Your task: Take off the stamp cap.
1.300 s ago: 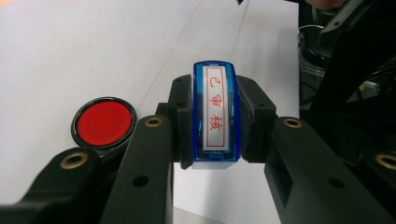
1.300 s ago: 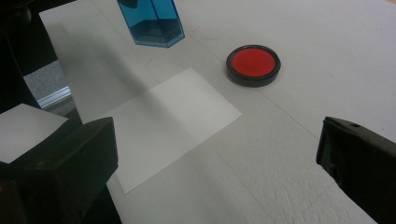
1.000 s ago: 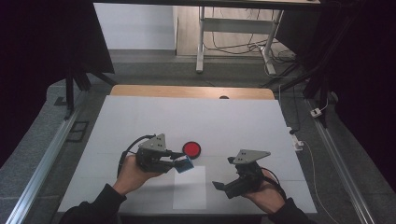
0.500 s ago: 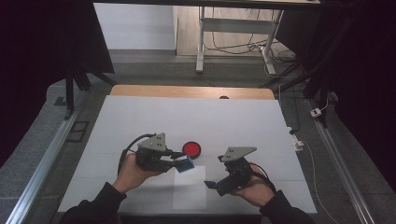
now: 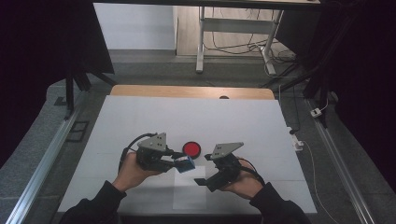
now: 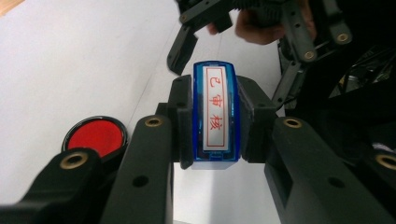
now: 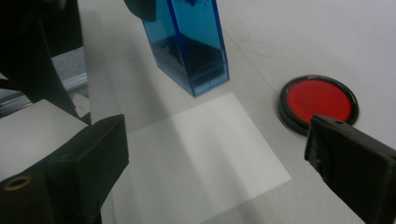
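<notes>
Here, left gripper (image 6: 212, 116) fingers clamped on blue stamp (image 6: 215, 112); right gripper (image 7: 219, 158) fingers apart, closing.

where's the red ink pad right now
In the high view the red ink pad sits on the white table, between both hand-held grippers, just beyond the blue stamp.

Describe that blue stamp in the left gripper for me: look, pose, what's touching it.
The blue stamp is a see-through blue plastic block whose top carries a white label with red characters in a red frame. The left gripper clamps its sides. It hangs tilted above the white paper sheet, not touching it, beside the red ink pad.
</notes>
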A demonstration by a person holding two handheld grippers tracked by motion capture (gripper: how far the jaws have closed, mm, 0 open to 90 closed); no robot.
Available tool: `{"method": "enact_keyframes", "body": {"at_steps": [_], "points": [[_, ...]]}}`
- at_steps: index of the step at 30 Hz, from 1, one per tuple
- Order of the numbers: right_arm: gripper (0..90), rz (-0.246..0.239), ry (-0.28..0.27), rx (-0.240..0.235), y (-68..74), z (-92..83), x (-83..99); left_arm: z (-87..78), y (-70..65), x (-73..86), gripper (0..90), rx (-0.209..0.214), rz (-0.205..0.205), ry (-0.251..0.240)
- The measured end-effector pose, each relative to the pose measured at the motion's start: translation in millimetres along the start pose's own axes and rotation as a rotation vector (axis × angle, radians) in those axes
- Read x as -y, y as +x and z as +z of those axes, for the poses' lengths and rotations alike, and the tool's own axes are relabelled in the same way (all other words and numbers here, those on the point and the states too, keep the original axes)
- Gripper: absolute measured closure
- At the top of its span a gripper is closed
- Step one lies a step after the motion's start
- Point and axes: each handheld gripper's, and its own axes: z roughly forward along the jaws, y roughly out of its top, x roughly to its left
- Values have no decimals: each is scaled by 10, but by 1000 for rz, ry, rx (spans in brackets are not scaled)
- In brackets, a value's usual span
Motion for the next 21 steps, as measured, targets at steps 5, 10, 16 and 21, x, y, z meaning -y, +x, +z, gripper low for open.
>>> {"method": "enact_keyframes", "body": {"at_steps": [5, 10, 16, 21], "points": [[187, -21, 3, -66, -36, 76, -24, 2, -4, -6, 701, 6, 6, -5], [288, -49, -4, -113, -91, 173, -41, -3, -6, -7, 701, 8, 5, -9], [427, -41, -26, -173, -134, 218, -81, -14, -6, -8, 702, 21, 19, -22], [499, -48, -39, -248, -168, 266, -102, -13, -14, -9, 702, 28, 28, -29]]}}
